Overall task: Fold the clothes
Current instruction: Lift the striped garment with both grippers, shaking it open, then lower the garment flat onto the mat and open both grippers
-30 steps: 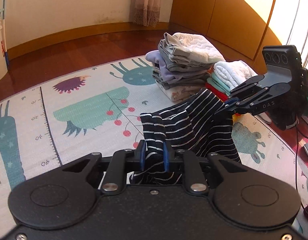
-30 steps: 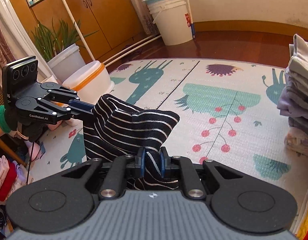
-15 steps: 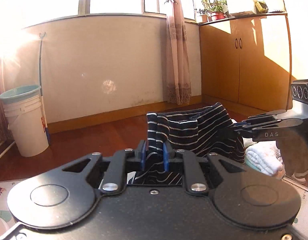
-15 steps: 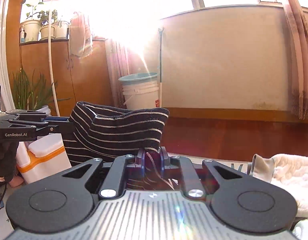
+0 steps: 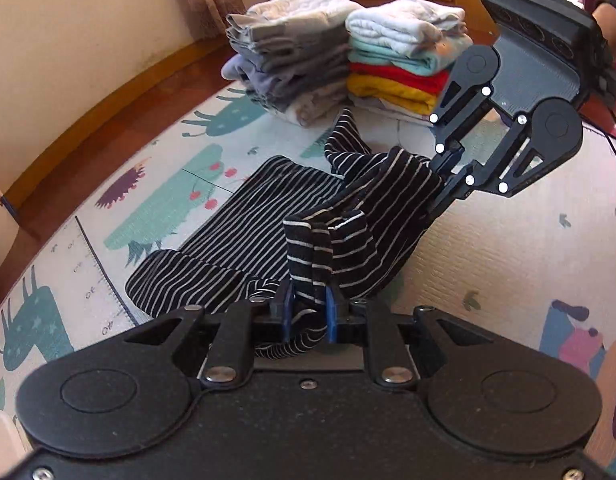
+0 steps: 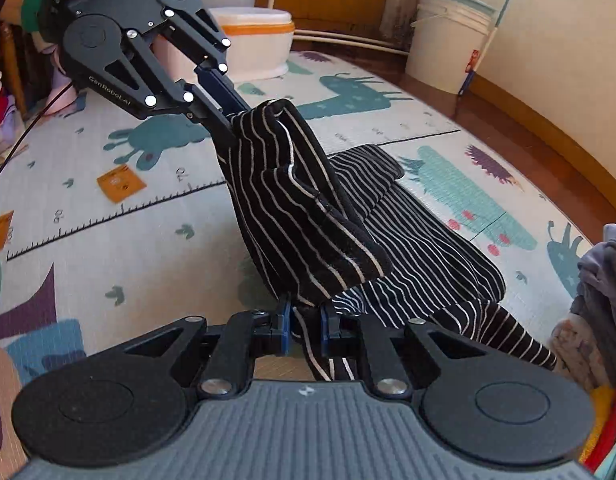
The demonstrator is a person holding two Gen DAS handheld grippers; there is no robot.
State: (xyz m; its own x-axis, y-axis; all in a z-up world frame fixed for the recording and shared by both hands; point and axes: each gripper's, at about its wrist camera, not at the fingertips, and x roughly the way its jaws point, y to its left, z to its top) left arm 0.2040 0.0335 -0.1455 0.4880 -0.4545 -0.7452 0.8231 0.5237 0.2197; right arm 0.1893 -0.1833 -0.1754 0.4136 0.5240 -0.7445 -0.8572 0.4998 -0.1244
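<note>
We work over a pale play mat [image 5: 488, 248] printed with teal animals, a hedgehog and a ruler strip, laid on a dark wooden floor [image 5: 119, 128] that meets a cream wall with a wood skirting. In the left wrist view two stacks of folded clothes [image 5: 340, 52] stand at twelve o'clock on the mat, one grey, one white over teal, red and yellow. In the right wrist view a white bucket [image 6: 448, 40] stands at one o'clock by the wall and a white tub with an orange band [image 6: 255, 40] at eleven o'clock.

The bottom of each view is filled by the gripper's own black body, so the mat right beneath is hidden. A sleeve at the top right corner of the left view is cut off by the frame, and the heap of fabric at the far left edge of the right view is too small to make out.

The black striped garment [image 5: 247, 232] lies partly flat on the mat, its near edge lifted. Our left gripper [image 5: 308, 312] is clenched on one bunched corner at six o'clock — the blue pads pinch the cloth between them. Our right gripper [image 6: 303, 324] likewise grips the other raised corner, and the fabric hangs taut between the two, rising toward two o'clock in the left view and eleven o'clock in the right.
</note>
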